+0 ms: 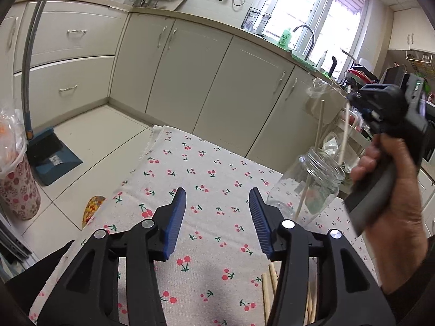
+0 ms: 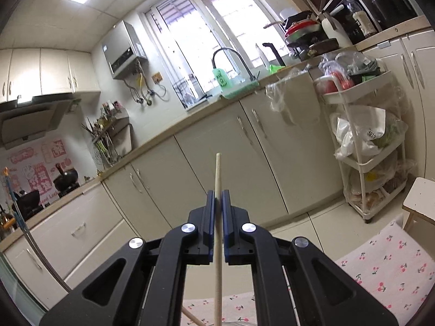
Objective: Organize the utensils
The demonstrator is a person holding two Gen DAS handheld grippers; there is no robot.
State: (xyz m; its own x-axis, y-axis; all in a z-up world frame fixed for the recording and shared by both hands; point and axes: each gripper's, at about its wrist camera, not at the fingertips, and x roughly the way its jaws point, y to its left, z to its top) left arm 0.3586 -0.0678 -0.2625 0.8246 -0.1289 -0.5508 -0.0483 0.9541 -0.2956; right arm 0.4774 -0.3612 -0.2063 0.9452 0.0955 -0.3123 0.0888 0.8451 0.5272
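Right tongs (image 2: 217,198) clamped on chopstick (image 2: 217,174)

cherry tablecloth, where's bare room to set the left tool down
Free: the tablecloth ahead of the open left tool, out to its far edge. Crowded: right side, with the glass jar, loose chopsticks and the right tool gripping a chopstick.

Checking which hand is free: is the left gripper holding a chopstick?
No, the left gripper has its jaws apart over the cherry tablecloth with nothing between them.
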